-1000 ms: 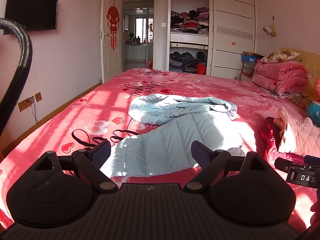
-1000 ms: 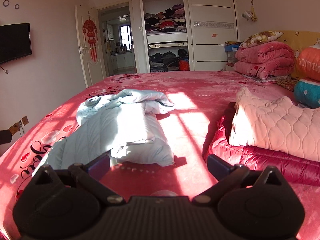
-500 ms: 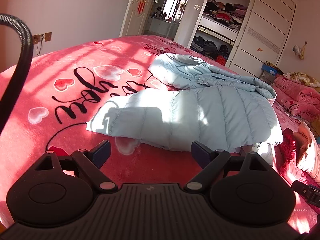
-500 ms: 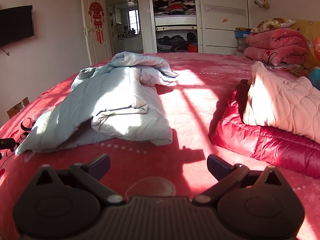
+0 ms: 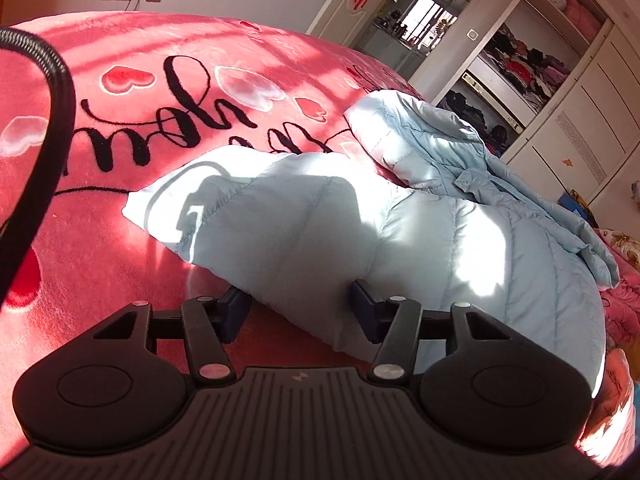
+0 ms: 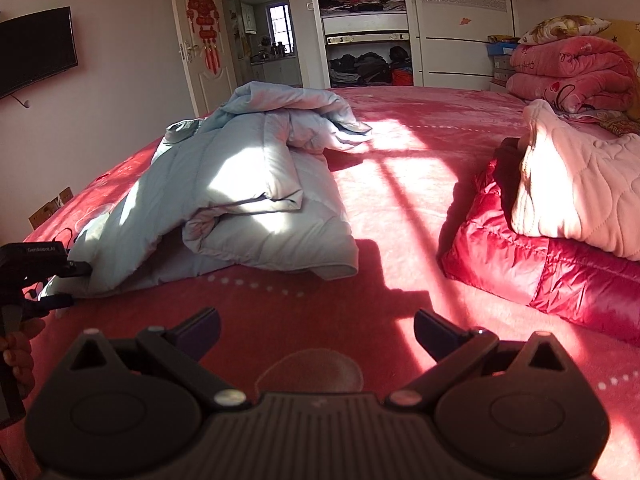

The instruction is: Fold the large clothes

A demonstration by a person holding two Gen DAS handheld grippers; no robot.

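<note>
The left tool [image 5: 298, 312] is being held low over the bed [image 5: 100, 260], its jaws spread apart, with the near hem of the pale blue down jacket [image 5: 320, 232] lying between them. Nothing is being gripped yet: the padded edge is bulging into the gap, but the fingers [image 5: 234, 312] are not being pressed onto it. The right tool [image 6: 316, 330] is being kept released too, over bare bedcover, well apart from the near right corner of the jacket [image 6: 248, 200].

The jacket is lying crumpled in the middle of the bed, one sleeve thrown over the body and the collar part heaped at the far side. To the right, a pink quilted garment [image 6: 580, 188] is resting on a red shiny one [image 6: 560, 276]; both are probably already folded.

The step in hand is judged to be the taking of the hem. The padding is thick and slippery, so a deep bite is being advised, with both layers caught before closing. The right tool should be brought to the other hem corner, so that the jacket can be lifted and spread flat evenly. Pulling with one tool alone would likely drag the whole heap.
</note>
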